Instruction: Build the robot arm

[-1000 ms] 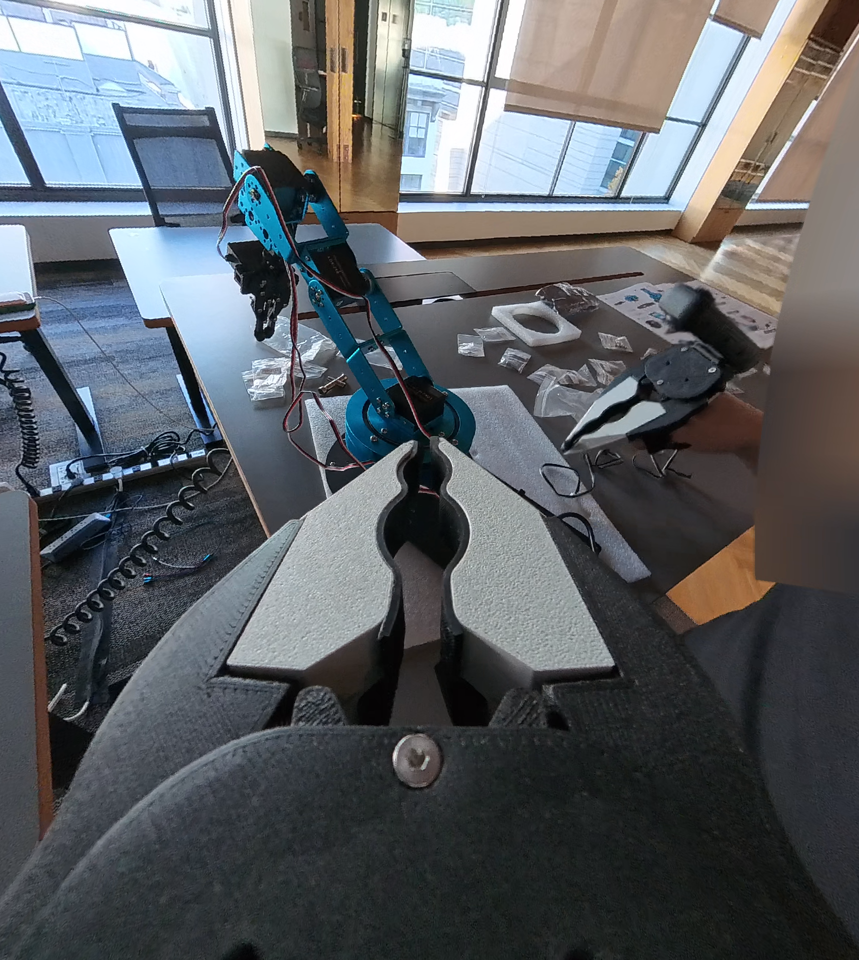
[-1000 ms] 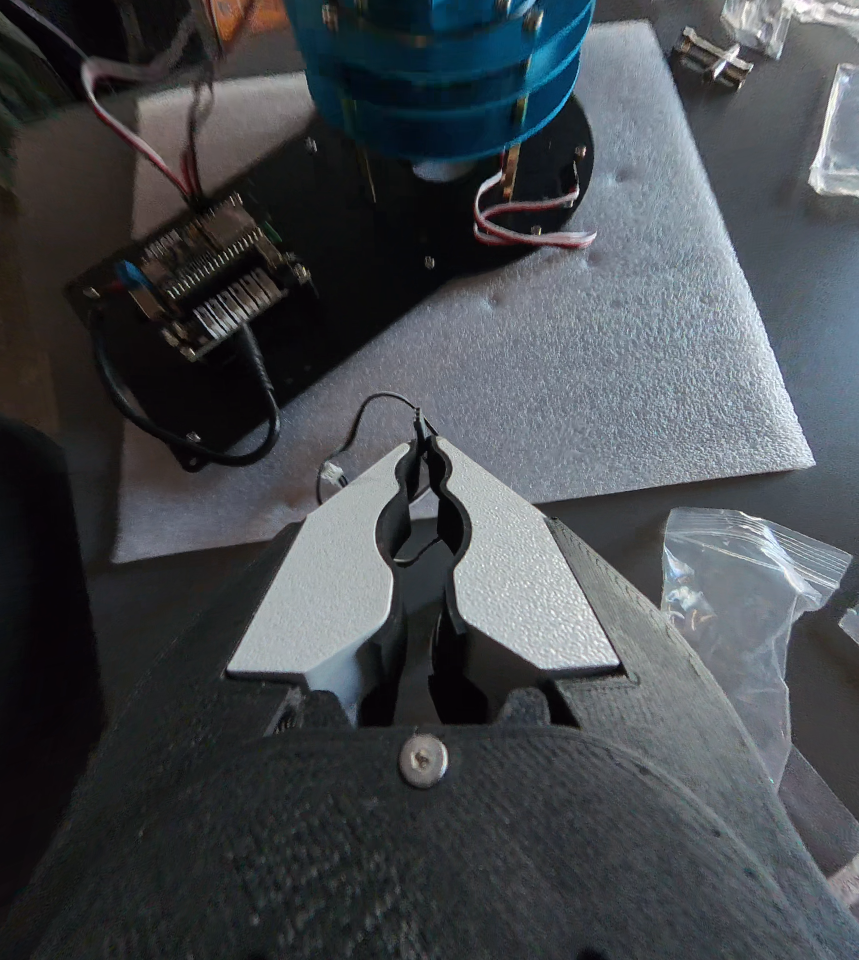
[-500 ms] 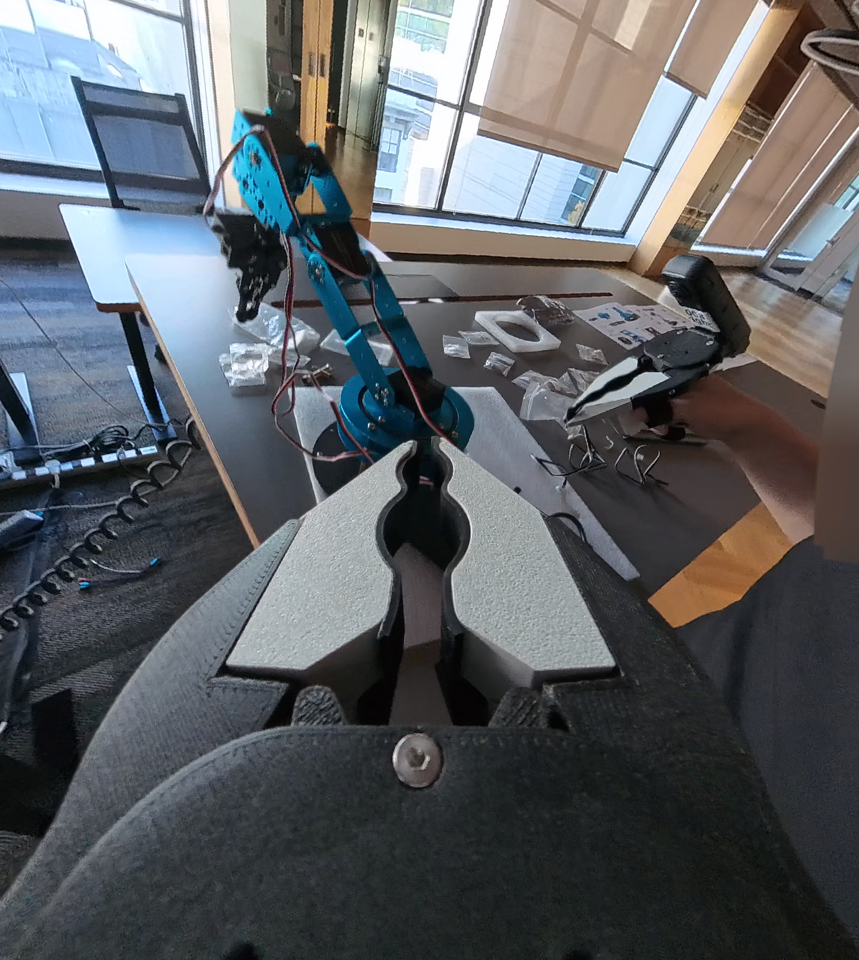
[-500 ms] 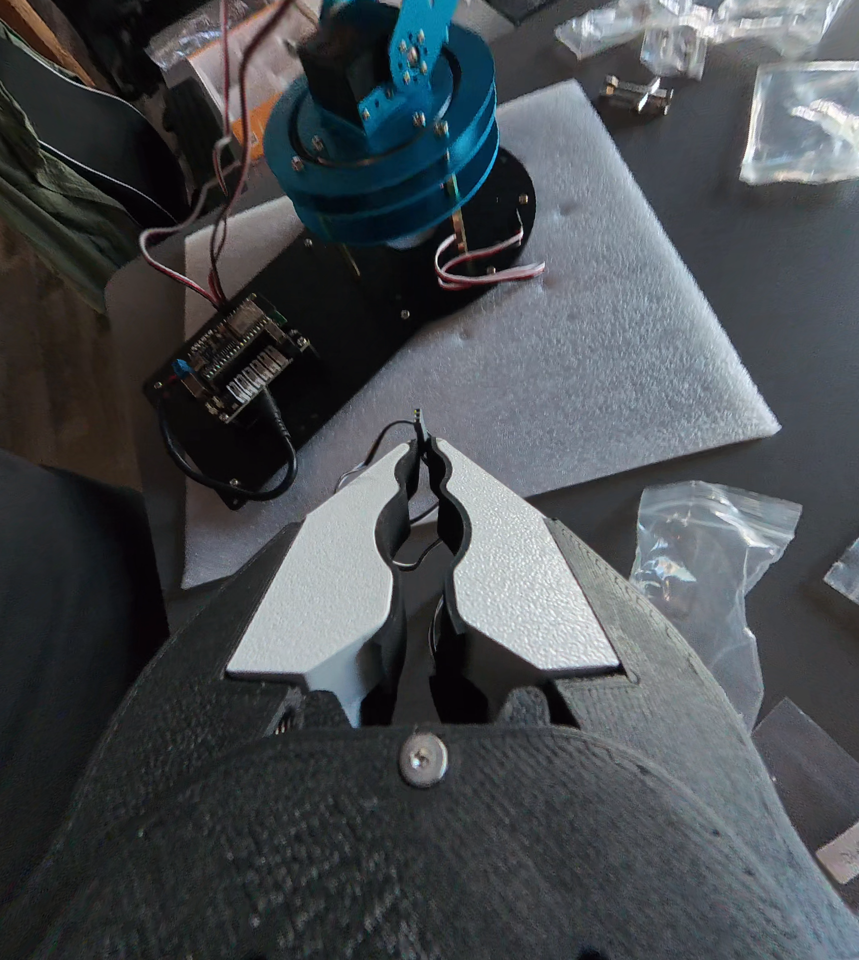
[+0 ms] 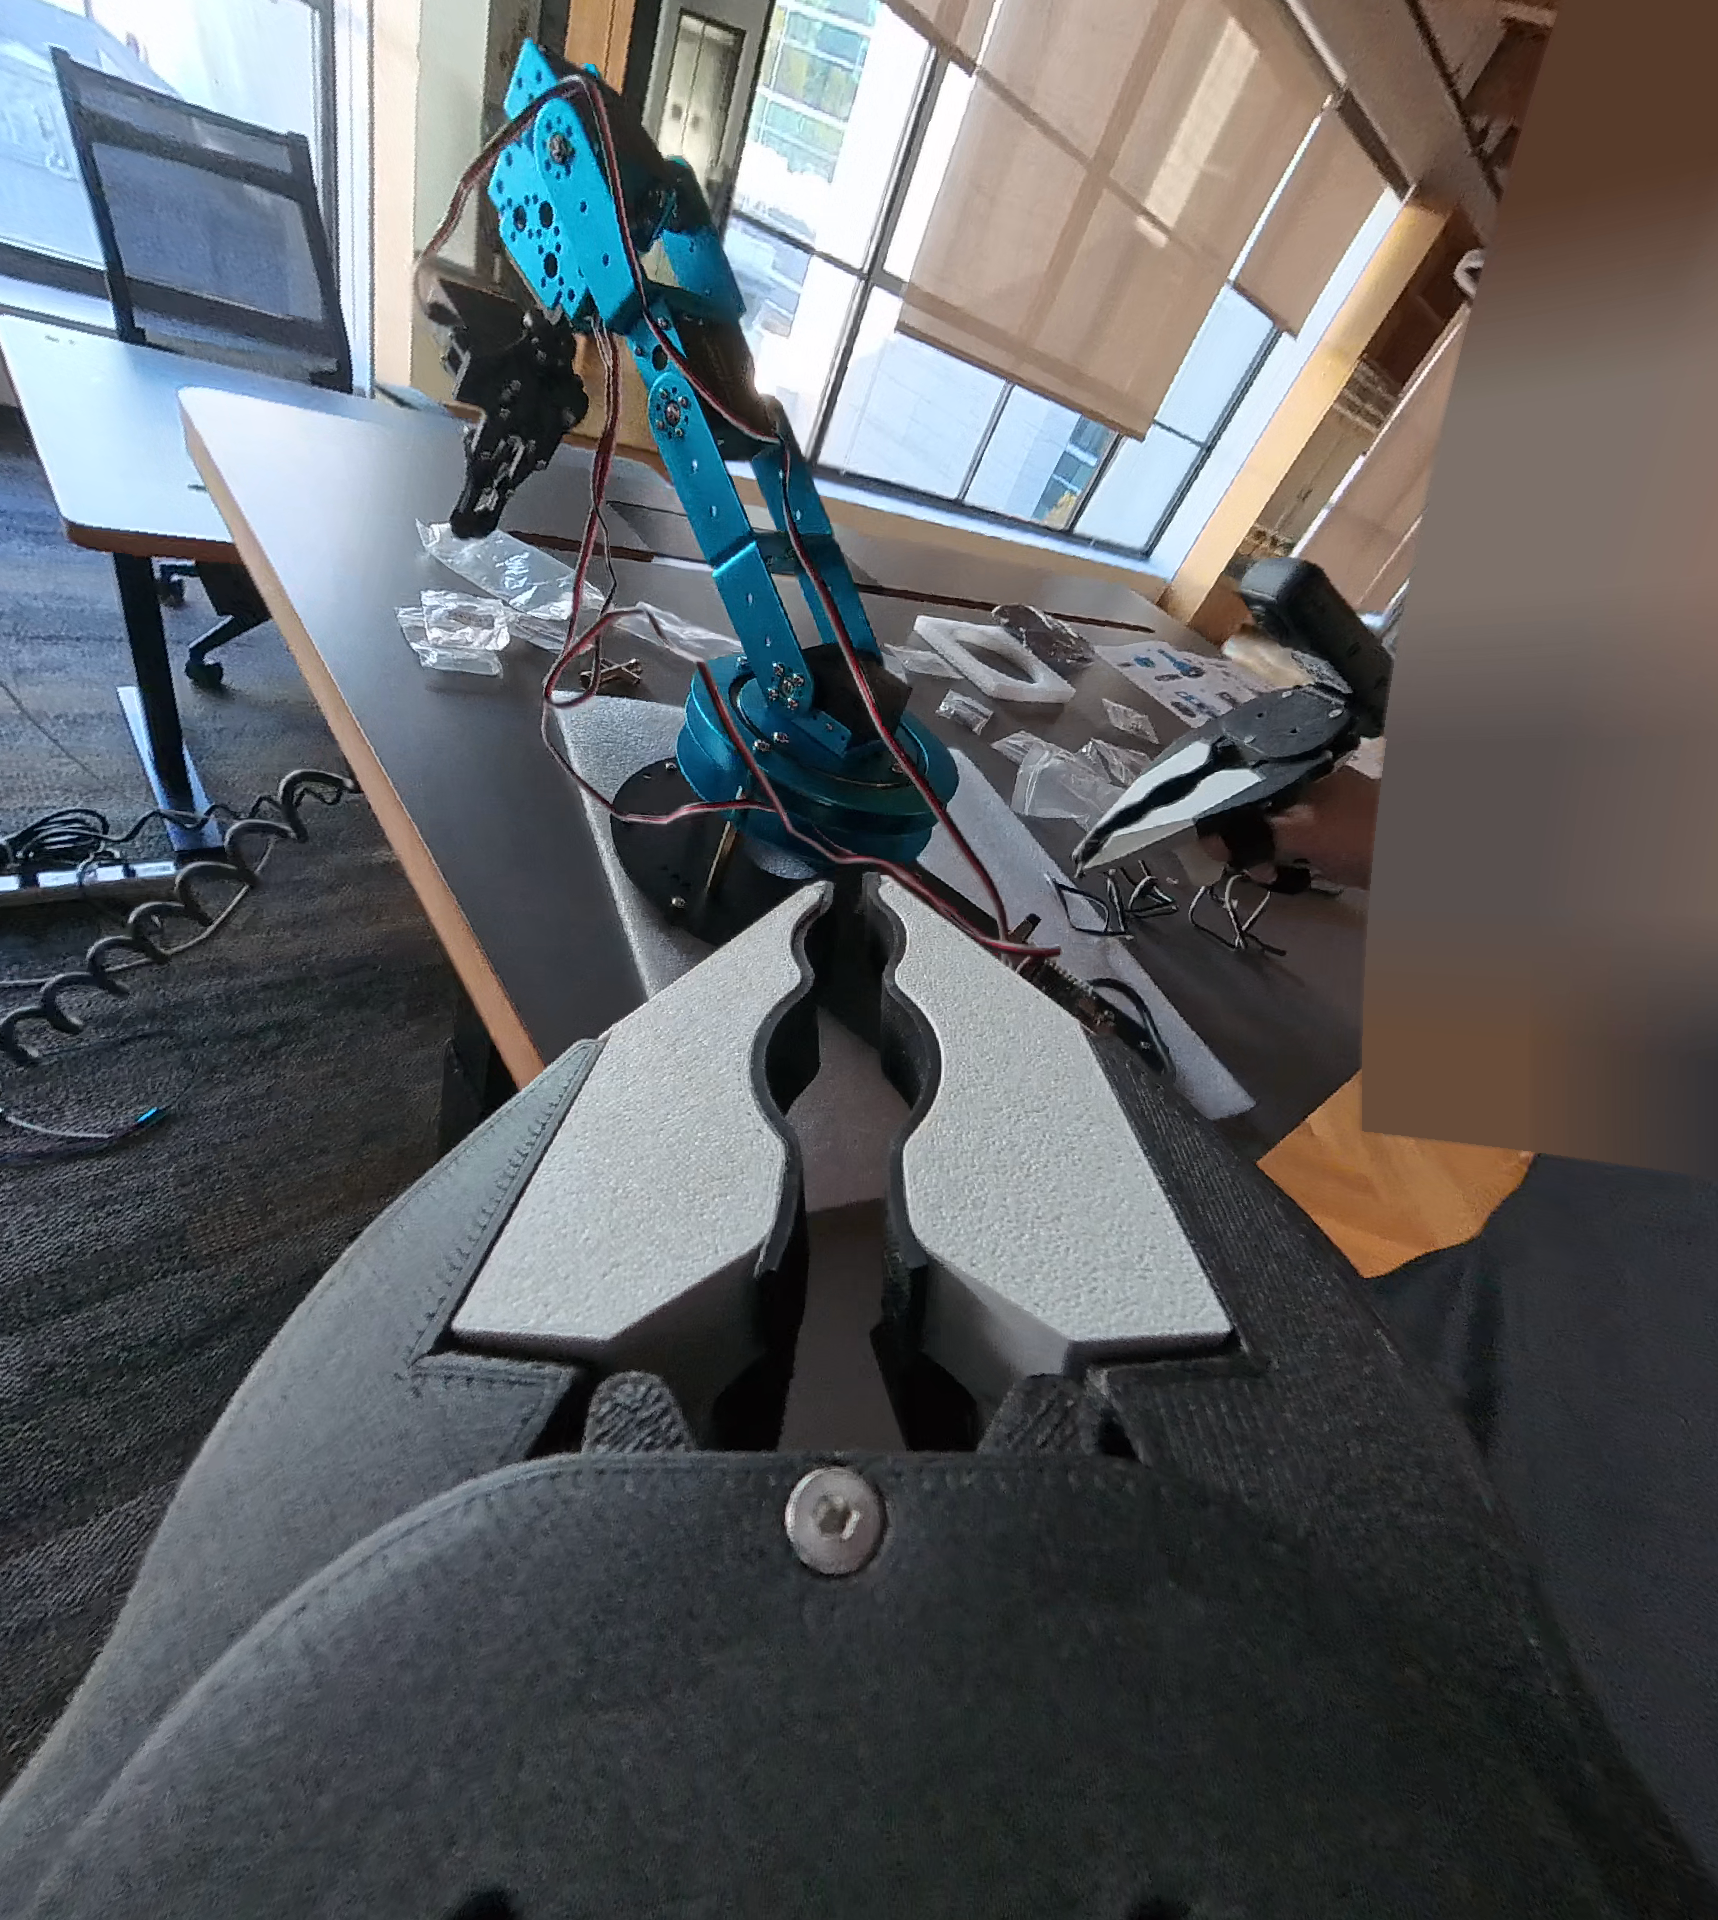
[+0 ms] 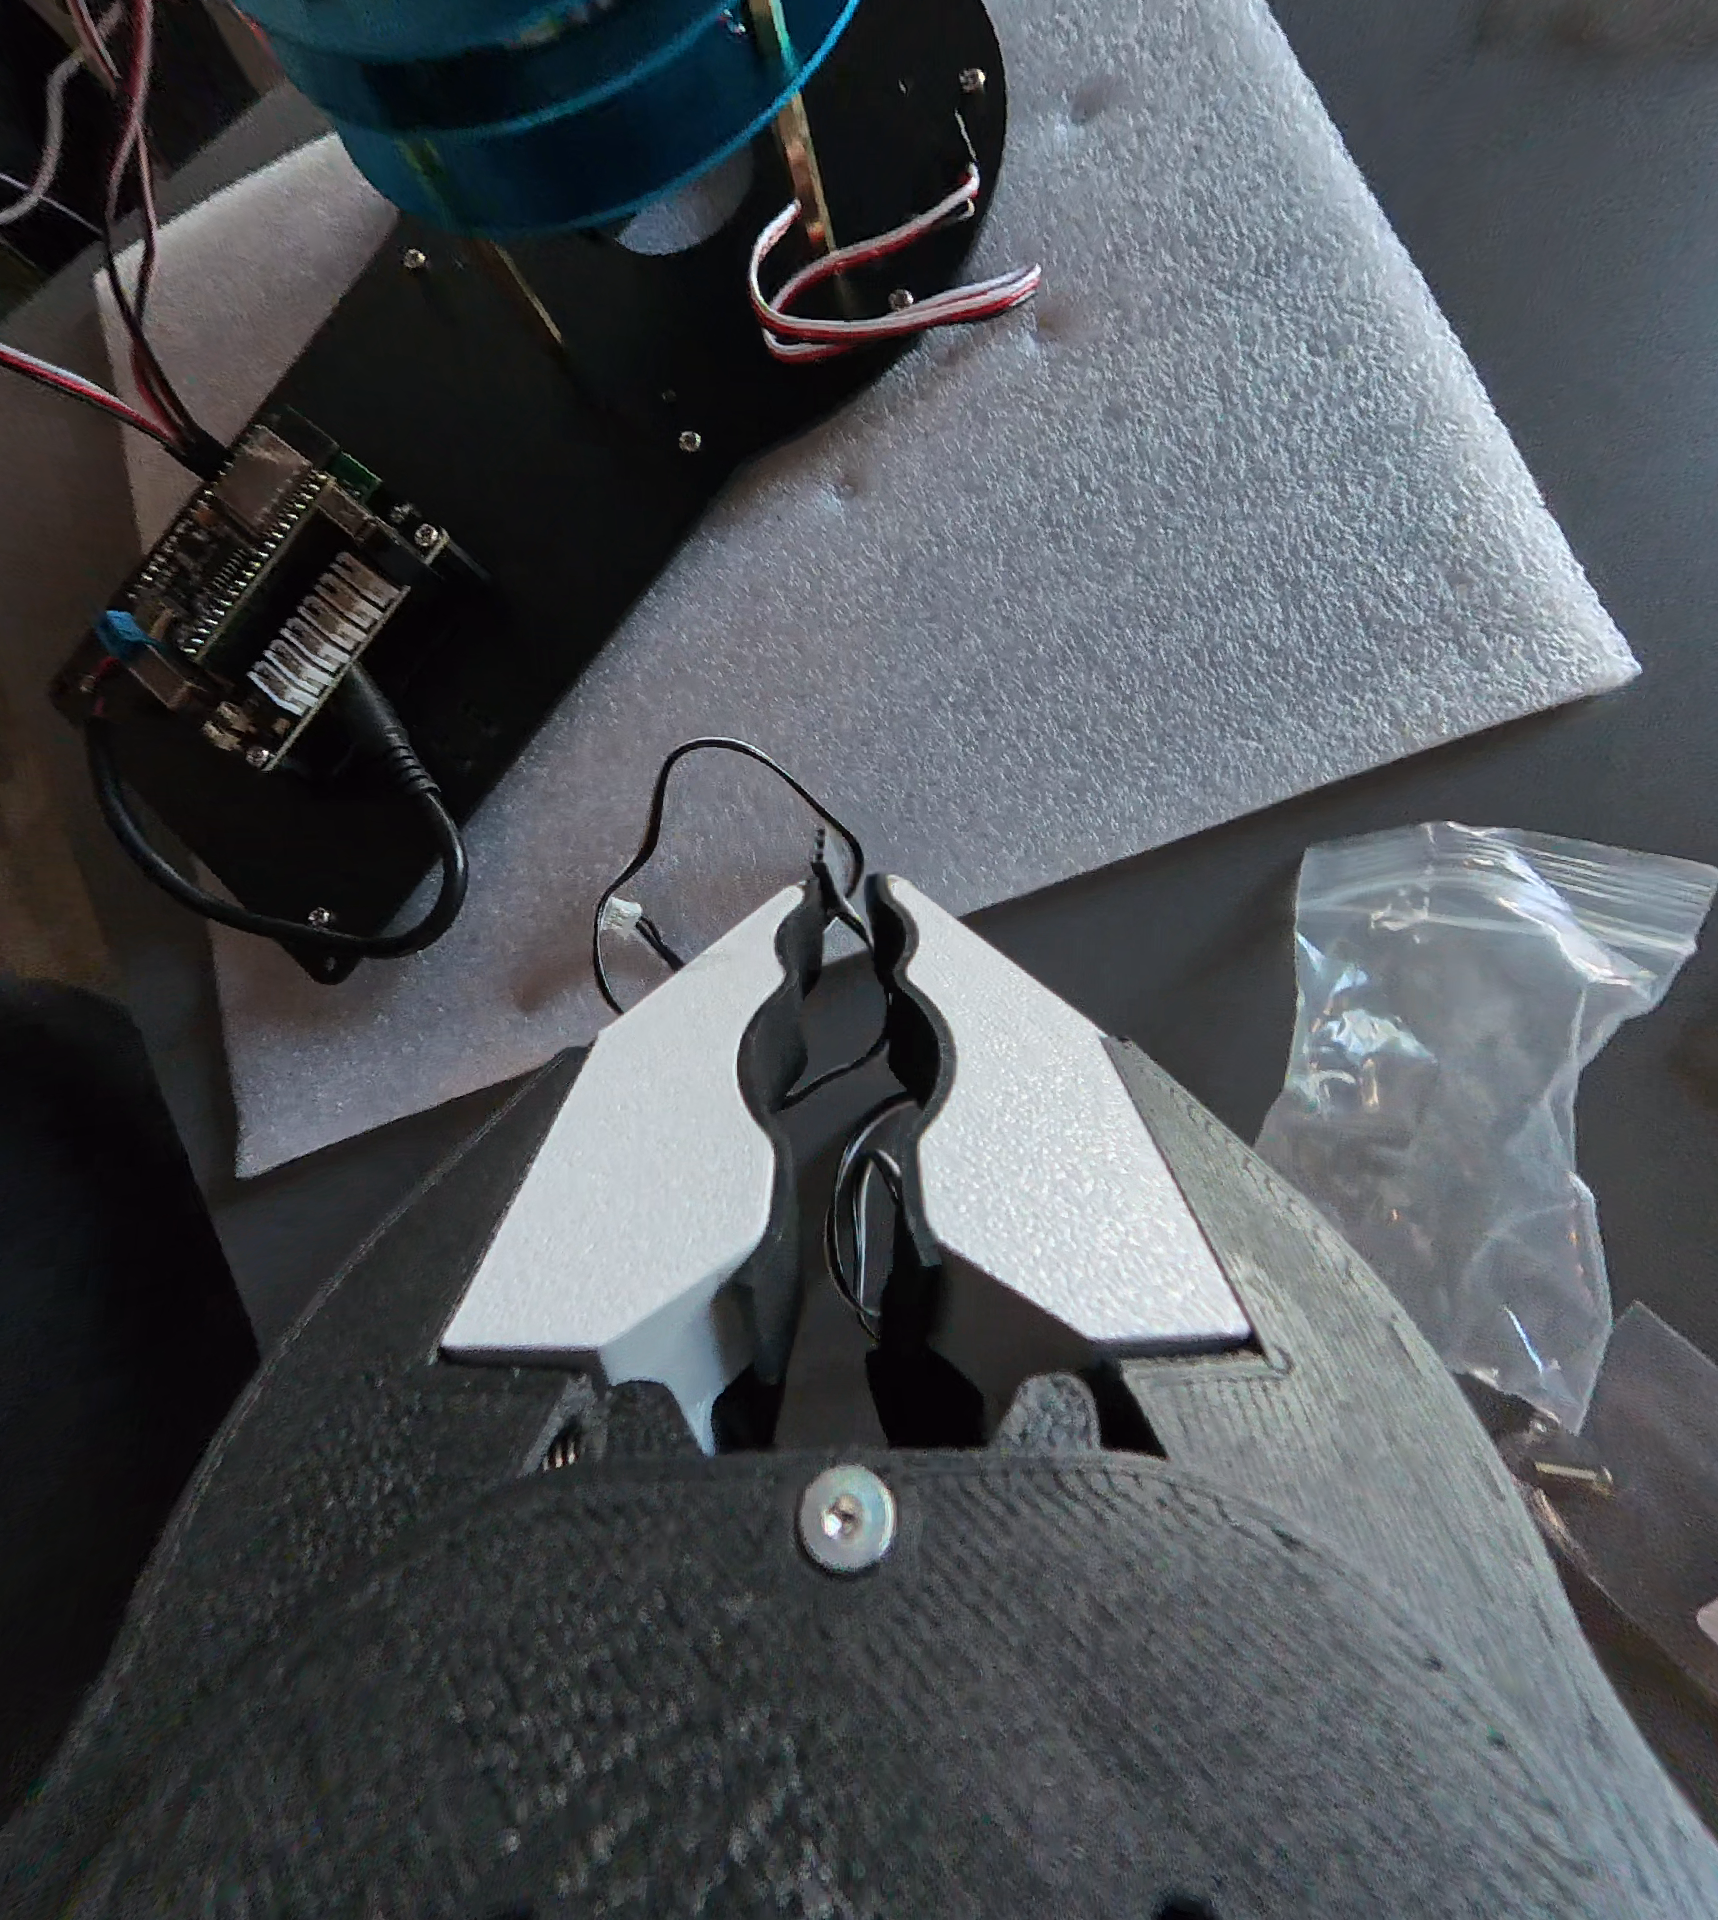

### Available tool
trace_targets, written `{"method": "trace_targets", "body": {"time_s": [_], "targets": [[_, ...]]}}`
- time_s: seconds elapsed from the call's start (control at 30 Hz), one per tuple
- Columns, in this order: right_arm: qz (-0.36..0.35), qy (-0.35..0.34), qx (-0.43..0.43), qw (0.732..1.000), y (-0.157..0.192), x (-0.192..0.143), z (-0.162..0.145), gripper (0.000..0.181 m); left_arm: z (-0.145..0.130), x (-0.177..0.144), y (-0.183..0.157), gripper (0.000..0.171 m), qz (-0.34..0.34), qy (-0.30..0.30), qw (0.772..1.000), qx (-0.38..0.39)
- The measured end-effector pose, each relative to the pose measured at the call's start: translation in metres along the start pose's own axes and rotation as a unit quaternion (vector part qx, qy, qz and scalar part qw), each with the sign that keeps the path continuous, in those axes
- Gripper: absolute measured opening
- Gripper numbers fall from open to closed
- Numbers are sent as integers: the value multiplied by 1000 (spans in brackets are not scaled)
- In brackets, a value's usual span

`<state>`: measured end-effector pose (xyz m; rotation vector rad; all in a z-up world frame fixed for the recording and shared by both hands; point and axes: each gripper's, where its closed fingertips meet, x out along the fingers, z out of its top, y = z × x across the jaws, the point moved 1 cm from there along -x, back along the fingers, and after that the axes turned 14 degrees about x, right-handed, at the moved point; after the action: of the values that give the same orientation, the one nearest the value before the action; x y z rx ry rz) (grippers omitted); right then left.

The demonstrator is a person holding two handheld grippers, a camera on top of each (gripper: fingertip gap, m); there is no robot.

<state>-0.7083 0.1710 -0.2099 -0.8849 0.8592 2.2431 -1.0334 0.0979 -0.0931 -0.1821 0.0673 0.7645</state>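
A blue robot arm [image 5: 730, 540] stands on a black baseplate [image 6: 543, 416] on a white foam sheet [image 6: 1094, 520]. A controller board [image 6: 252, 592] with a black cable sits at the plate's near end. My right gripper [image 6: 839, 883] is shut on a thin black wire [image 6: 720, 748] with a small plug, just above the foam's near edge. It also shows in the left wrist view [image 5: 1094, 857], right of the arm's blue base [image 6: 564, 104]. My left gripper [image 5: 850, 894] is shut and empty, held off the table's near corner, pointing at the base.
Clear plastic bags of small parts [image 6: 1437, 1039] lie on the dark table [image 6: 1613, 208] right of my right gripper. More bags [image 5: 460, 629], a white foam frame [image 5: 990, 655] and loose black wires [image 5: 1146, 904] lie around the arm. A chair [image 5: 200, 249] and floor cables [image 5: 107, 935] are left. Tip to tip, the grippers are about 35 cm apart.
My right gripper, still holding the wire, has moved closer to the blue base and controller board. My left gripper has tilted and come nearer the arm.
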Motion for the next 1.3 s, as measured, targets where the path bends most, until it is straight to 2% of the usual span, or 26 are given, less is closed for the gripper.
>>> {"method": "trace_targets", "body": {"time_s": [0.1, 0.2, 0.3, 0.5, 0.6, 0.77, 0.83, 0.97, 1.3], "targets": [[-17, -11, -1, 1000, -1, -6, 2, 21, -9, -3, -9, 4, -38, -12, 999, 6], [-29, -33, -19, 999, 9, -21, 13, 22, -15, -7, -11, 4, -38, -1, 999, 24], [-7, -58, -55, 997, 35, -31, 13, 17, -15, -11, -11, 4, -40, 11, 999, 24], [-5, 0, -67, 998, 54, -2, -22, 16, 2, -11, -10, 4, -39, 3, 998, 39], [-29, 6, -101, 994, 48, 1, -25, 14, 6, -8, -12, 4, -47, 7, 998, 44], [-21, 10, -166, 986, 37, 0, -15, 8, 4, -4, -16, 4, -48, 28, 997, 52], [14, 40, -180, 983, 42, 5, -20, 7, 3, -4, -17, 4, -47, 36, 997, 51], [1, 74, -221, 972, 38, 17, -30, 7, 0, -4, -17, 4, -38, 53, 996, 53], [47, 21, -148, 988, 39, 8, -26, 2, 3, 2, -25, 4, -34, 67, 995, 59]]}}
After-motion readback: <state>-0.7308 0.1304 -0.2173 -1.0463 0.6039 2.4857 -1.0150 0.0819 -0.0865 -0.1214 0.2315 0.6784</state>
